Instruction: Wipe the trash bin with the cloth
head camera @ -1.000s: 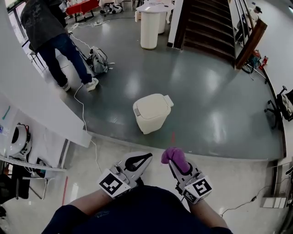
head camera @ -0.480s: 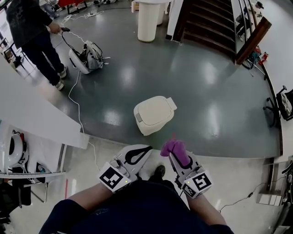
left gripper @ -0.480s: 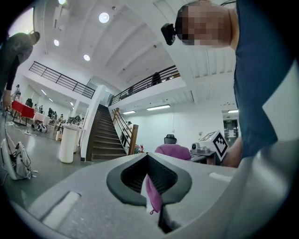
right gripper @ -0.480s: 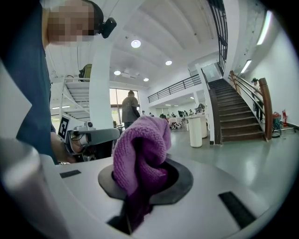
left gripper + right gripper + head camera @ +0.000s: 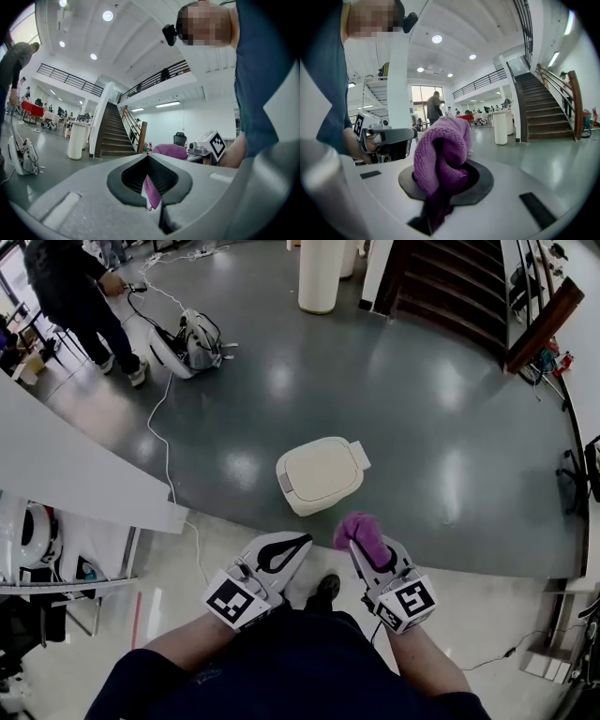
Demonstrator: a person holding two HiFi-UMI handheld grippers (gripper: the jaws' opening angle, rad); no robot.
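The cream plastic lidded trash bin (image 5: 319,472) is sitting on the glossy grey floor (image 5: 441,427) at 12 o'clock from both tools and well apart from them, its lid down. Compared with a second ago it is holding about the same spot in the head view.

The right gripper (image 5: 367,559) is clamping the fluffy purple knitted cloth (image 5: 360,532). Its jaws are pinched on the lower folds while the rest is bunching up over the tips. It is still pointing towards 12 o'clock, as before.

The left gripper (image 5: 300,544), at 9 o'clock of the right one, is keeping its jaws together at the tips. A thin pink-purple sliver is showing in the slit between them, but what it is I cannot tell.

A dark shoe (image 5: 326,588) is now showing between the two tools; a second ago it was not.

The person in dark clothes (image 5: 70,287) is standing farther off than earlier, at 10 o'clock, near the grey-and-white backpack (image 5: 190,343).
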